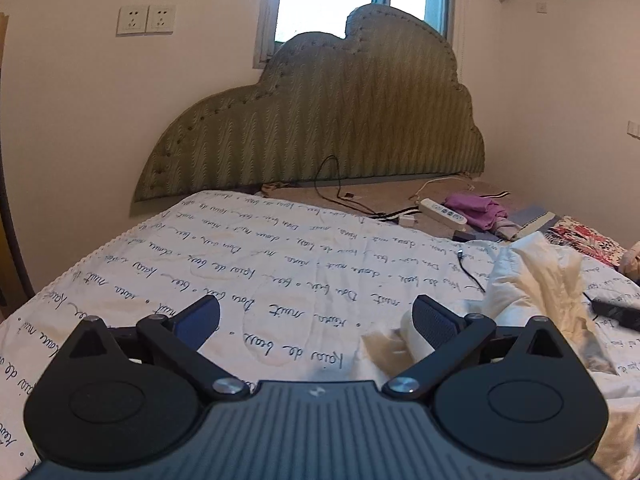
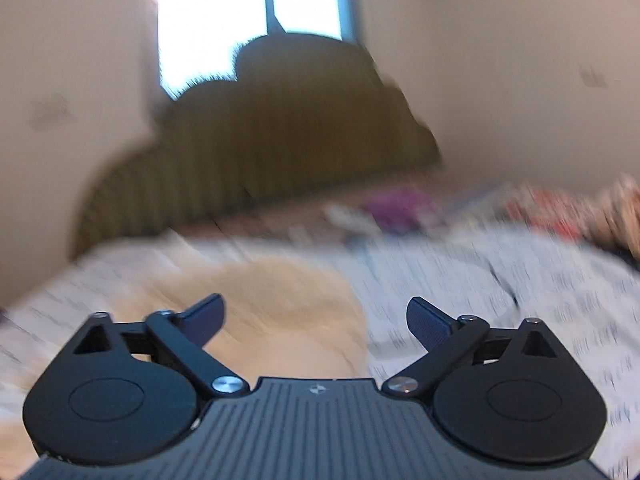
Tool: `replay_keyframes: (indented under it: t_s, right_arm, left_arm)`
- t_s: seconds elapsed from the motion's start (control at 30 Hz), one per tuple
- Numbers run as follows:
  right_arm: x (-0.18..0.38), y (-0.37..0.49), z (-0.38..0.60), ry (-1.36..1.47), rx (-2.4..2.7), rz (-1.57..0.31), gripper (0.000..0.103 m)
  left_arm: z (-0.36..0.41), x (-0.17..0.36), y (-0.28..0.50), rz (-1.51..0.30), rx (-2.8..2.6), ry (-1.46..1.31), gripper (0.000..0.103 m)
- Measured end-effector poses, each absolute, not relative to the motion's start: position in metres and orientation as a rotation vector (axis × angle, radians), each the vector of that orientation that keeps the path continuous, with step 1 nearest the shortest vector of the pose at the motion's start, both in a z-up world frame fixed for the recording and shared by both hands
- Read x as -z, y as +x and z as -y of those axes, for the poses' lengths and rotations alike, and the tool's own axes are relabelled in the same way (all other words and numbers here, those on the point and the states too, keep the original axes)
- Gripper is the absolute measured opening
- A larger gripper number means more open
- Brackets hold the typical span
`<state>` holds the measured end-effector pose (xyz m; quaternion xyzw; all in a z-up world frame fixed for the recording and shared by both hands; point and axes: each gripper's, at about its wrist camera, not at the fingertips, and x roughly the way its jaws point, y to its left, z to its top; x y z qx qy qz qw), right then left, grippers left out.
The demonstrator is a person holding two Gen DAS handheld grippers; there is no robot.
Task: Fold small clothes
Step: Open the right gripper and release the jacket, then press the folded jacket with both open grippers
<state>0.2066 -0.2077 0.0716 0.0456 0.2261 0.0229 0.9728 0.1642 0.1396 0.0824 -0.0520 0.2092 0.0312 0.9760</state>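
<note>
A cream-white small garment [image 1: 536,292] lies crumpled on the bed's script-printed white quilt [image 1: 256,264], to the right of my left gripper [image 1: 316,316]. The left gripper is open and empty; its right finger [image 1: 434,320] is next to the garment's edge. In the blurred right wrist view, the same cream garment [image 2: 288,300] lies under and ahead of my right gripper [image 2: 316,316], which is open and empty above it.
A green cloud-shaped headboard [image 1: 340,120] leans on the far wall under a window. At the far right of the bed lie a white power strip [image 1: 442,210], black cables [image 1: 340,194], purple clothes [image 1: 478,208], a floral cloth [image 1: 584,240] and a black device [image 1: 616,312].
</note>
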Motion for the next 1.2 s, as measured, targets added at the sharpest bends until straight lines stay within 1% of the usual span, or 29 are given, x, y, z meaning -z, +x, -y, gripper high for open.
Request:
replay_keyframes:
  t_s: [0.03,0.07,0.1,0.23,0.3,0.4,0.53,0.63,0.73,0.83,0.93,1.0,1.2]
  right_arm:
    - [-0.053,0.217,0.207,0.132,-0.1,-0.539,0.084]
    - [-0.041,0.217,0.2,0.17,-0.172,-0.571,0.083]
    - [-0.034,0.212,0.189,0.172,-0.227,-0.561,0.085]
    - [-0.031,0.185,0.123,-0.082,-0.263,-0.467,0.088]
    - [-0.03,0.176,0.095,-0.196,-0.287,-0.442,0.094]
    - [-0.024,0.17,0.054,-0.368,-0.296,-0.414,0.1]
    - [-0.014,0.169,0.019,-0.495,-0.256,-0.395,0.103]
    - [-0.019,0.17,0.024,-0.493,-0.264,-0.419,0.103]
    - [-0.04,0.151,0.046,-0.416,-0.302,-0.42,0.103]
    - [-0.057,0.131,0.064,-0.311,-0.357,-0.442,0.103]
    - [-0.046,0.134,0.067,-0.321,-0.401,-0.505,0.103]
    - [-0.033,0.135,0.062,-0.368,-0.372,-0.508,0.103]
    - [-0.017,0.131,0.048,-0.373,-0.362,-0.498,0.103]
  left_arm:
    - [-0.135,-0.087,0.161,-0.409,-0.049,-0.091,0.103]
    - [-0.129,-0.091,0.159,-0.396,-0.035,-0.075,0.103]
    - [-0.122,-0.095,0.156,-0.383,-0.017,-0.057,0.103]
    - [-0.1,-0.102,0.157,-0.38,0.059,-0.008,0.103]
    - [-0.091,-0.1,0.162,-0.383,0.086,0.002,0.103]
    - [-0.078,-0.087,0.18,-0.383,0.077,0.034,0.103]
    - [-0.068,-0.049,0.225,-0.464,-0.097,0.165,0.103]
    - [-0.082,-0.019,0.251,-0.553,-0.183,0.163,0.103]
    - [-0.1,-0.004,0.252,-0.562,-0.176,0.087,0.103]
    - [-0.104,0.006,0.25,-0.565,-0.178,0.085,0.103]
    - [-0.105,0.013,0.252,-0.585,-0.167,0.068,0.103]
    - [-0.106,0.016,0.254,-0.595,-0.158,0.053,0.103]
    - [-0.107,0.029,0.257,-0.593,-0.153,0.047,0.103]
